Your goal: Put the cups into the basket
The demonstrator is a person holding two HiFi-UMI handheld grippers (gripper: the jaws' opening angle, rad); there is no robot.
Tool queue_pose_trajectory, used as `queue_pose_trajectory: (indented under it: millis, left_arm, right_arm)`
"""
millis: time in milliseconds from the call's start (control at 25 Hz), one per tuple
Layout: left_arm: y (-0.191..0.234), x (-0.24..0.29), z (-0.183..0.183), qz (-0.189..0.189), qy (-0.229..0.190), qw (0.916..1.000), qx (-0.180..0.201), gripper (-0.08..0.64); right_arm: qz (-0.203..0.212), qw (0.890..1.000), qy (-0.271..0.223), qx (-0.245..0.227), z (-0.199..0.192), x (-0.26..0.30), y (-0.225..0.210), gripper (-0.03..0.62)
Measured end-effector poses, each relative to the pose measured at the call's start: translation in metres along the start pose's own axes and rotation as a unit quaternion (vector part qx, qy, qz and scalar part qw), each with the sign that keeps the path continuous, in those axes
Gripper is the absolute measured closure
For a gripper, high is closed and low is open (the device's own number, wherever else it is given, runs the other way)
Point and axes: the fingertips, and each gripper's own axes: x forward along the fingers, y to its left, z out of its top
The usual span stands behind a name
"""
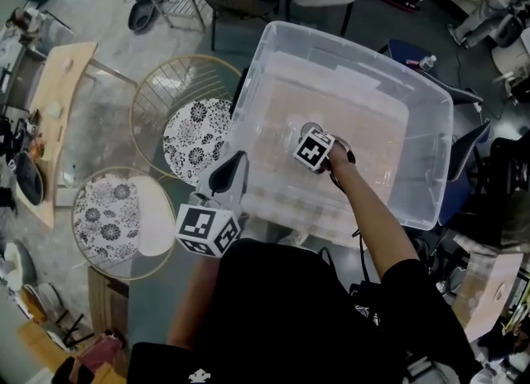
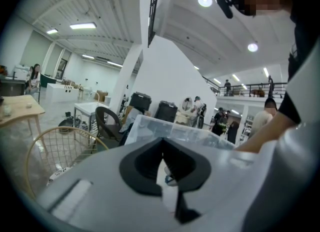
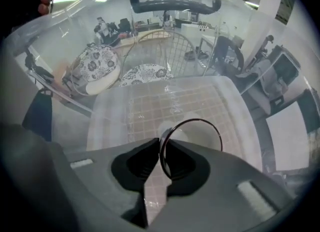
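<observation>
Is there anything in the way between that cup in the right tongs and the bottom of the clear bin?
Nothing visible. The right tongs grip the cup by its rim, already inside the bin, and the bin floor below it looks bare.

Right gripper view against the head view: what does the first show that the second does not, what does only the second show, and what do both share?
Only the right gripper view: the right gripper's fingers pinch the dark rim of a clear cup, low inside the clear plastic bin. Only the head view: the left gripper, held outside the bin near the person's body, the right gripper's marker cube, and the person's arm. Both: the bin and two round wire chairs with flowered cushions.
</observation>
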Motion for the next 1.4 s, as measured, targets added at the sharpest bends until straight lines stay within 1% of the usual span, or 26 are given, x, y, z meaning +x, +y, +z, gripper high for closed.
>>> queue_pose_trajectory:
  millis: [320,480,640,840,1080,1120,1240,1400]
  left_arm:
    - [0.009,0.0,-0.003,0.009,0.003,0.9999,-0.006,0.553]
    - [0.013,0.002,-0.003,0.014,0.003,0.9998,-0.01,0.554]
    - [0.013,0.004,-0.005,0.013,0.005,0.9999,-0.008,0.554]
    - [0.01,0.006,-0.007,0.009,0.008,0.9999,-0.008,0.553]
    - [0.007,0.007,-0.006,0.006,0.007,0.9999,-0.009,0.553]
    - [0.007,0.007,-0.006,0.006,0.006,0.9999,-0.009,0.554]
    - [0.007,0.006,-0.006,0.007,0.005,0.9999,-0.01,0.554]
    - [0.005,0.006,-0.006,0.005,0.005,0.9999,-0.009,0.554]
  right_arm:
    - [0.013,1.0,0.016,-0.023,-0.008,0.016,0.011,0.541]
    - [0.016,0.999,0.021,-0.025,-0.011,0.024,0.011,0.536]
    - [0.014,1.0,0.019,-0.019,-0.011,0.026,0.009,0.537]
    - [0.016,0.999,0.03,-0.031,-0.013,0.03,0.017,0.538]
    - [0.019,0.999,0.039,-0.032,-0.015,0.031,0.021,0.535]
    - [0.021,0.999,0.039,-0.029,-0.016,0.031,0.021,0.527]
    - [0.029,0.999,0.036,-0.025,-0.014,0.029,0.023,0.472]
    - [0.027,0.999,0.029,-0.03,-0.011,0.025,0.023,0.471]
